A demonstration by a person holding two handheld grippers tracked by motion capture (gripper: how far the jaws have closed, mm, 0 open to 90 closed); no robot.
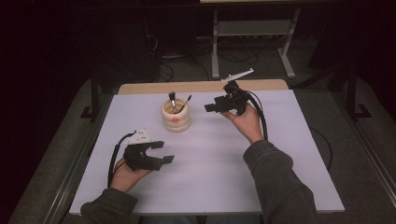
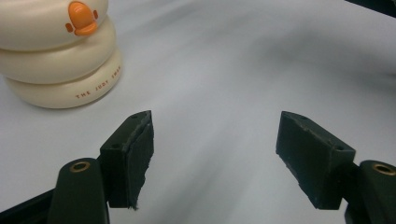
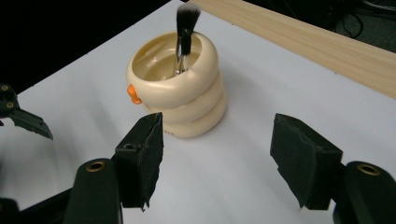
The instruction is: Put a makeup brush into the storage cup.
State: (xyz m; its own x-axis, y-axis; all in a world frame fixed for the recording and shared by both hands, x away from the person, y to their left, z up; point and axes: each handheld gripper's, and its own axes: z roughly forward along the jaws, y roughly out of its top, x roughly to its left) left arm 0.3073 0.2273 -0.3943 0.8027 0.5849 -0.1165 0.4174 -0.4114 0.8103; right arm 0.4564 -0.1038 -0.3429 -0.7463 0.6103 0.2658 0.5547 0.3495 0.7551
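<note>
Brushes (image 1: 172,100) are seen standing in a cream ringed holder (image 1: 176,119) at the back of the white surface (image 1: 219,172), untouched, while the right gripper (image 1: 215,105) is held near it and the left gripper (image 1: 161,151) lower down, both jaws wide and empty.

A white table (image 1: 289,154) stands on grey carpet (image 1: 364,154) in a dark room.

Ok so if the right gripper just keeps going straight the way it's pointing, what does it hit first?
Most likely the cream ringed cup with a brush standing in it. It sits ahead of the open right gripper, a little toward the left jaw, with bare table between. Depth is hard to judge, so it might only graze it.
</note>
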